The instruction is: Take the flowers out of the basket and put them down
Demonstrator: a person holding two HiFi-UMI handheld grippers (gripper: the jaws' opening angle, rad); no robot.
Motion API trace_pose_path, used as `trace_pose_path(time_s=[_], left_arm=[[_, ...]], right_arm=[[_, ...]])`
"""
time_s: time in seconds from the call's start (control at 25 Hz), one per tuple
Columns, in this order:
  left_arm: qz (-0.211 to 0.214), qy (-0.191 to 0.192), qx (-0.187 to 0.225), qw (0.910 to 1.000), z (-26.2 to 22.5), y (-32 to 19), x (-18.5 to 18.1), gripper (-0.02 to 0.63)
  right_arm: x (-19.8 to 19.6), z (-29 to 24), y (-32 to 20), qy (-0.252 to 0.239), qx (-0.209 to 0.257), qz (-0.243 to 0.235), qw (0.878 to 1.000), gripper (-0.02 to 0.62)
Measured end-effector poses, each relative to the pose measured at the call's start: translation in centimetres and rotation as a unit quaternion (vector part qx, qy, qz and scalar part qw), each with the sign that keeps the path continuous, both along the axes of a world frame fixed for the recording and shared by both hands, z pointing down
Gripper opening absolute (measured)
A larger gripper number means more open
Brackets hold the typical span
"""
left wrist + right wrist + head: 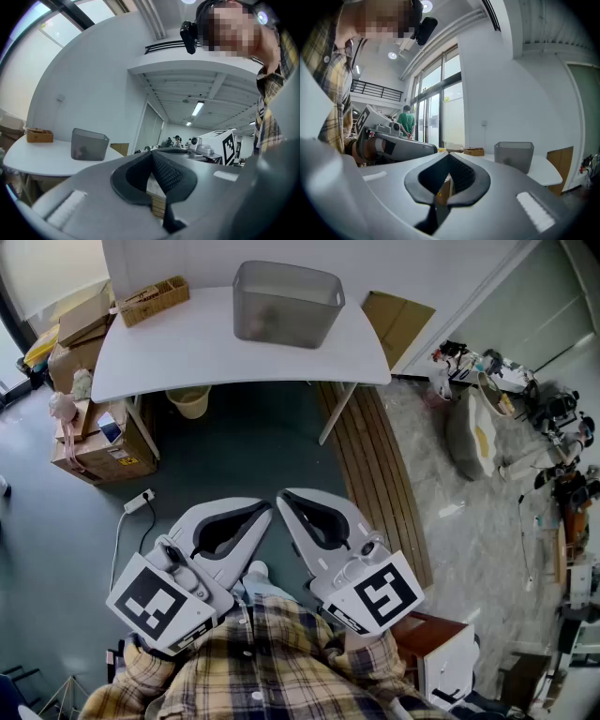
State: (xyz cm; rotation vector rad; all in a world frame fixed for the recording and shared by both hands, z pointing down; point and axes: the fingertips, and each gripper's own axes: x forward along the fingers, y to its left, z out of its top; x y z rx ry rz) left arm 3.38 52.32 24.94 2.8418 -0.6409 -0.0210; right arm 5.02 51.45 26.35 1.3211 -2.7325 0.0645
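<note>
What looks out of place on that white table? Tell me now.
Nothing stands out. The grey basket sits upright on the white table, the small brown box rests at its far left corner, and nothing is spilled or tipped.

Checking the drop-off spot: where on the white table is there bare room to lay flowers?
Bare: the table between the wicker box at its back left corner and the grey basket, and all along its front edge. Right of the basket only a narrow strip is free. Cardboard boxes crowd the floor at its left.
</note>
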Motion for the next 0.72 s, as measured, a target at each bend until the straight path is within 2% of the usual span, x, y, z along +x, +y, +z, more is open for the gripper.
trace_pose_path(time_s=[0.72], left_arm=[[-0.021, -0.005, 0.007, 0.9997, 0.3, -0.7, 3.8, 0.014]], right_arm=[[4.0, 0.2, -0.5, 0.002, 0.007, -0.015, 1.000, 0.005]])
